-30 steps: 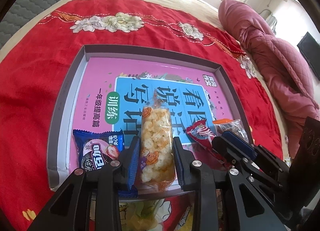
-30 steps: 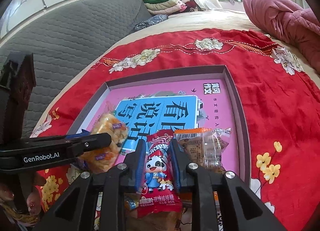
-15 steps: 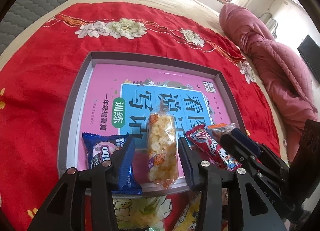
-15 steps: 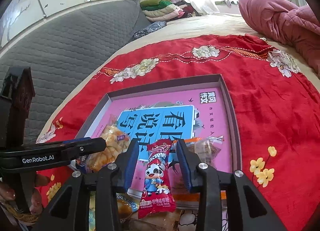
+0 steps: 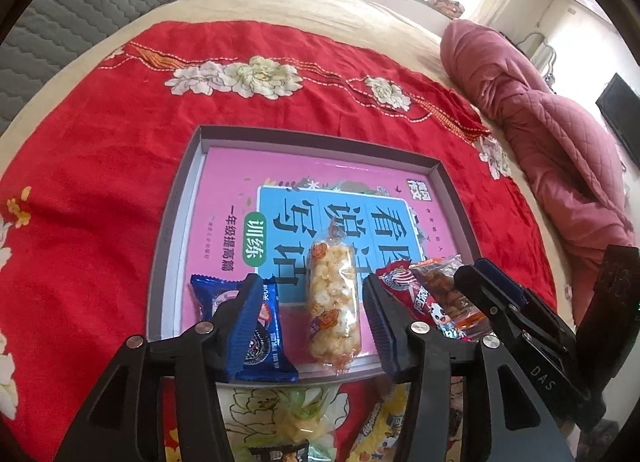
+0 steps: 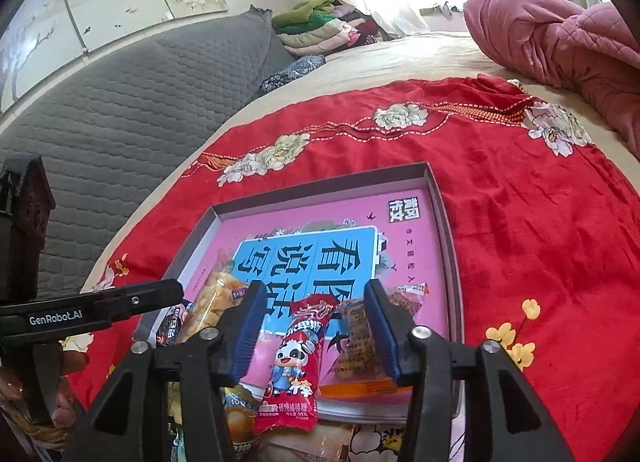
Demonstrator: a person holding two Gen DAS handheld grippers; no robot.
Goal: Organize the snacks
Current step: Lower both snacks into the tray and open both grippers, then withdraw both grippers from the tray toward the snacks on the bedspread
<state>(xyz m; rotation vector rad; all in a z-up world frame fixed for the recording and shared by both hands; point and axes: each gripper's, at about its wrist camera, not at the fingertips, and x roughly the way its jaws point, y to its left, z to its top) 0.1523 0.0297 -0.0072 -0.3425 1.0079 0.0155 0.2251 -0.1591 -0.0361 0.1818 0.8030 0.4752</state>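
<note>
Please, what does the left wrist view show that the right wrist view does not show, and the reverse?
Only the left wrist view: the blue Oreo packet seen whole beside the left gripper, and a dark screen at the far right.

Only the right wrist view: the painted wall panels, folded clothes, and the person's hand at the lower left.

Both: the grey box with the pink book, the puffed rice bar, the red panda-print stick between the right gripper fingers, untouched as both grippers' jaws are opening.
</note>
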